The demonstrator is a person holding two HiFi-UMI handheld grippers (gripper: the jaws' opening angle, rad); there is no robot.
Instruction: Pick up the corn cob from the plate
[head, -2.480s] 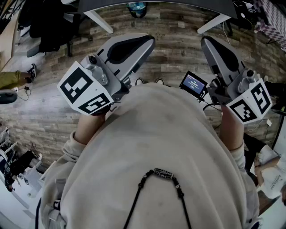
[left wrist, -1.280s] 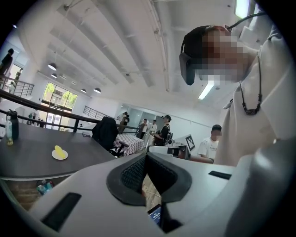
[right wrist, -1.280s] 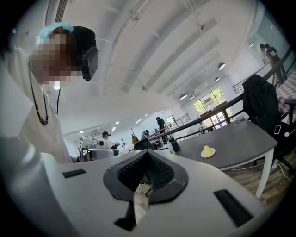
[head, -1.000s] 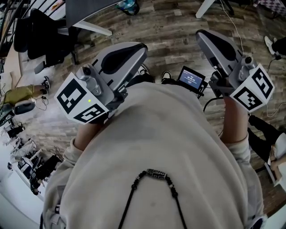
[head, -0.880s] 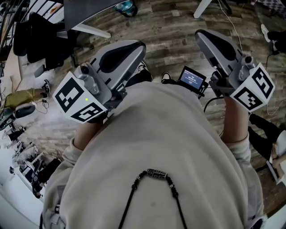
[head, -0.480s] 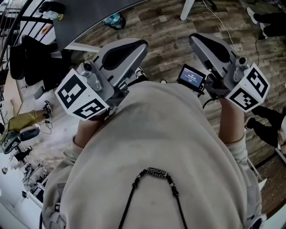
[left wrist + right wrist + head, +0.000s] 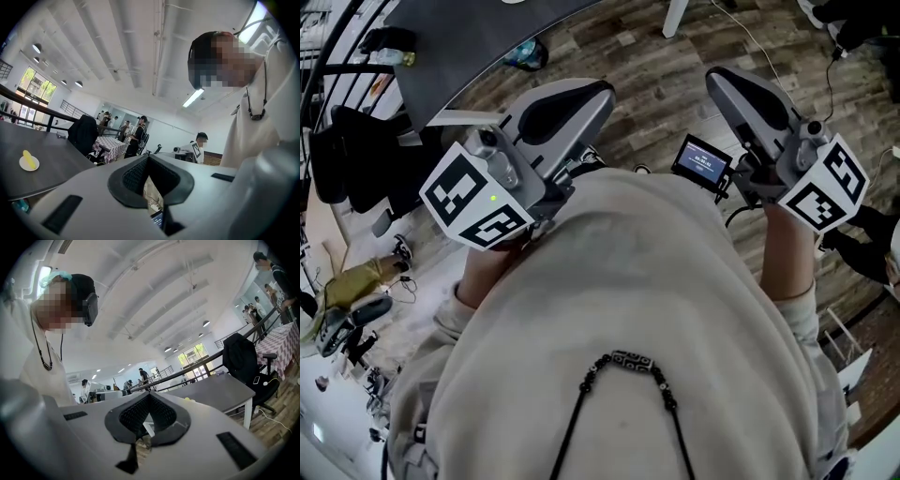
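Observation:
A yellow corn cob [image 7: 28, 160] lies on a small white plate [image 7: 35, 167] on a dark grey table [image 7: 61, 159], far off at the left of the left gripper view. Both grippers are held close to the person's pale sweater [image 7: 628, 309], well away from the plate. My left gripper [image 7: 602, 92] points out over the wooden floor with its jaws shut and empty; the dark pads meet at the tip [image 7: 149, 158]. My right gripper [image 7: 718, 79] is shut too, with nothing between its pads [image 7: 149, 396]. A tiny yellow speck [image 7: 188, 399] lies on the table [image 7: 211, 392] in the right gripper view.
The table's dark top [image 7: 469, 37] and white legs [image 7: 464, 117] stand ahead at upper left. A black chair with a jacket [image 7: 243, 357] stands by it. A small screen [image 7: 705, 167] hangs at the person's front. Several people stand by a checkered table [image 7: 110, 145] far off.
The head view has swung, so the dark table shows more at the upper left. My left gripper has shifted a little sideways. Both grippers stay shut and empty.

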